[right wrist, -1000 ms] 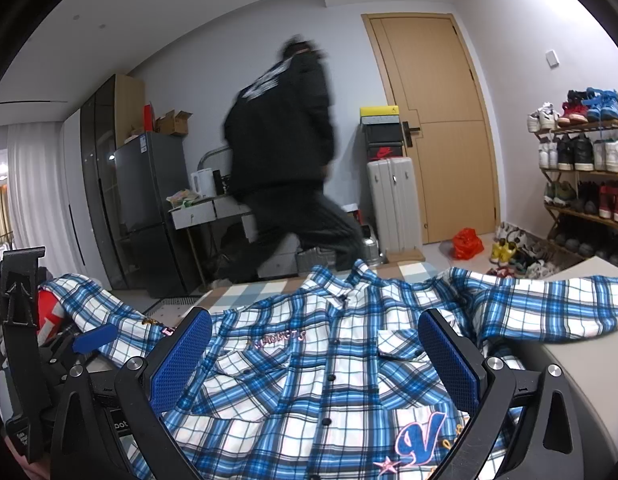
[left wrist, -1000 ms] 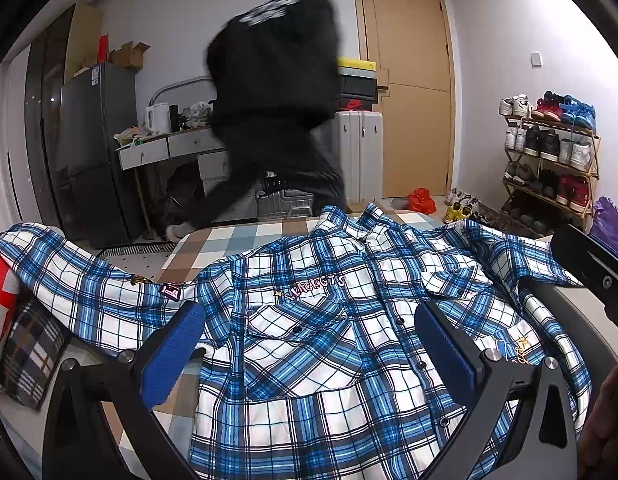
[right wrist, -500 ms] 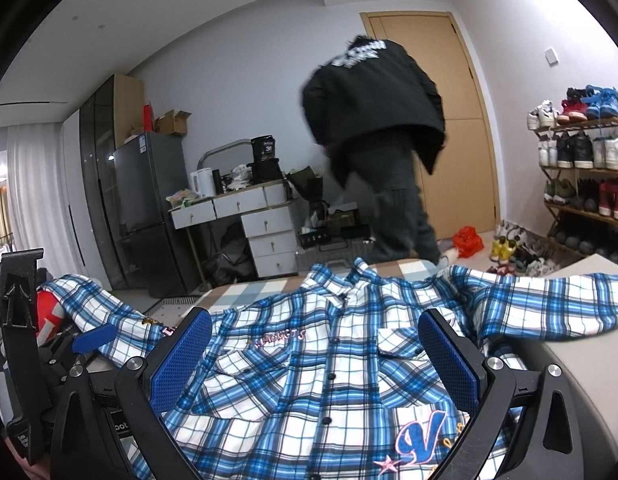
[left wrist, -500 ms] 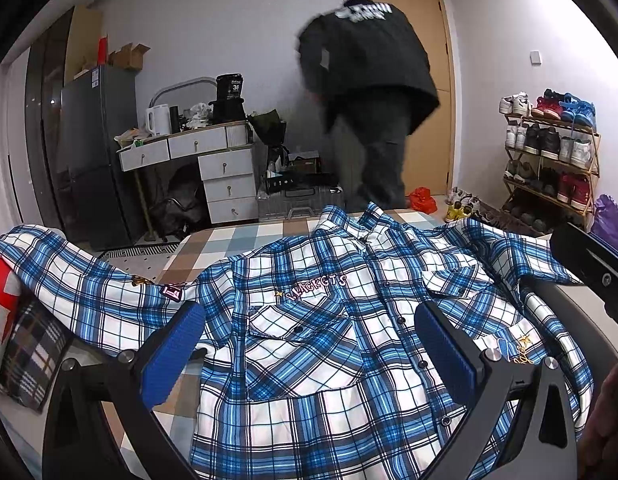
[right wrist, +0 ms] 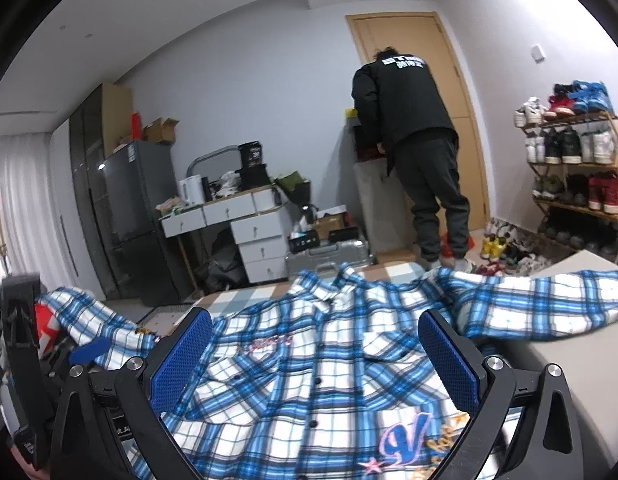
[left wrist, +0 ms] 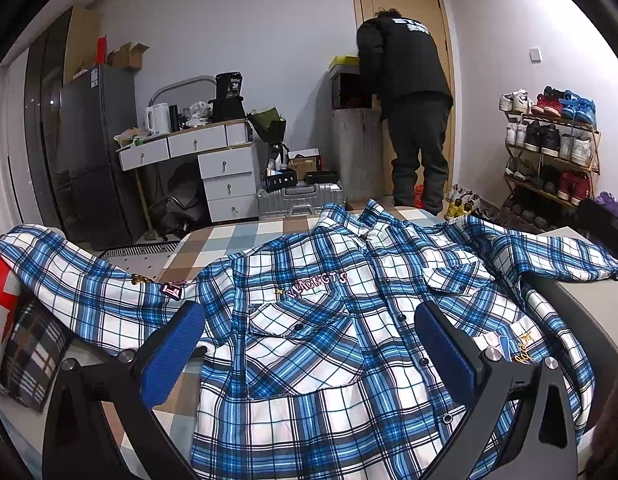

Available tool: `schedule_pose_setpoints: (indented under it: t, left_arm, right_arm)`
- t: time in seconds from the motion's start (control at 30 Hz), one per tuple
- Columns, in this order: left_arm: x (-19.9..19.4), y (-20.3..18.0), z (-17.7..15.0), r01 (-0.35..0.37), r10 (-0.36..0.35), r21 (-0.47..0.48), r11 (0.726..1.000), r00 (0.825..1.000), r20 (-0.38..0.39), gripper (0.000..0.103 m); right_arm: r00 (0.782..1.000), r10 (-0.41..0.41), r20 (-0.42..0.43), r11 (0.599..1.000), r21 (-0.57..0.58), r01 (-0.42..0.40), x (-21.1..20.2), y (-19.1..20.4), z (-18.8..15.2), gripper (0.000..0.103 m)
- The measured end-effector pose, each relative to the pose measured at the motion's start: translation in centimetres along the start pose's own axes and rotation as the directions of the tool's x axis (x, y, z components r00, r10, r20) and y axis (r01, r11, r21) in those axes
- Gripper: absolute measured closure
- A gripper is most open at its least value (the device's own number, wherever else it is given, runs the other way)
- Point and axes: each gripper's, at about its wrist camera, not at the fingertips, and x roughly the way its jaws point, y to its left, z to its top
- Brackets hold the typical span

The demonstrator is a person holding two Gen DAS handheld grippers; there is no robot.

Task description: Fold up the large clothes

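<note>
Blue plaid shirt (left wrist: pixel 321 344) lies flat, unfolded, on the bed near both claws, left gripper (left wrist: pixel 309 344) and right gripper (right wrist: pixel 315 356), wide open, holding nothing; next, I think, pinch a sleeve.

Bed (left wrist: pixel 245 236), checked cover: plaid shirt (left wrist: pixel 333 344) spread flat, front up; cushion (left wrist: pixel 29 352) at left edge.
</note>
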Motion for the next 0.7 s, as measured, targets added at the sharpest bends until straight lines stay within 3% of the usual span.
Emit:
schedule_pose_setpoints:
  t: [0.17,0.23,0.33,0.43,0.53,0.6,0.7]
  left_arm:
    - [0.1,-0.5,0.0,0.028,-0.028,0.004,1.000,0.999,-0.021,0.001]
    - [0.1,-0.9,0.0,0.035,-0.035,0.017,0.999,0.999,-0.023,0.001]
    - [0.2,-1.6,-0.1,0.050,-0.049,0.032,0.998,0.998,-0.028,0.001]
    - [0.5,-2.2,-0.2,0.064,-0.062,0.040,0.997,0.997,-0.047,0.001]
    - [1.0,-2.8,-0.3,0.078,-0.075,0.043,0.996,0.995,-0.066,0.001]
    - [1.2,-3.3,-0.3,0.080,-0.077,0.050,0.995,0.994,-0.076,0.001]
    - [1.3,-3.8,-0.4,0.086,-0.080,0.060,0.995,0.993,-0.084,0.001]
  right_arm:
    - [0.996,-0.062,-0.062,0.991,0.114,0.069,-1.1,-6.7,1.7,0.000]
    - [0.992,-0.059,-0.109,0.978,0.193,0.080,-1.7,-11.4,1.8,0.000]
    - [0.966,-0.098,-0.238,0.937,0.304,0.169,-2.2,-18.8,1.5,0.000]
    - [0.927,-0.125,-0.353,0.847,0.449,0.285,-2.9,-26.6,0.9,0.000]
    - [0.904,-0.131,-0.408,0.736,0.571,0.365,-3.6,-33.6,0.7,0.000]
    - [0.899,-0.128,-0.420,0.654,0.646,0.395,-3.8,-37.6,0.6,0.000]
    - [0.888,-0.109,-0.447,0.567,0.706,0.425,-3.3,-42.1,0.4,0.000]
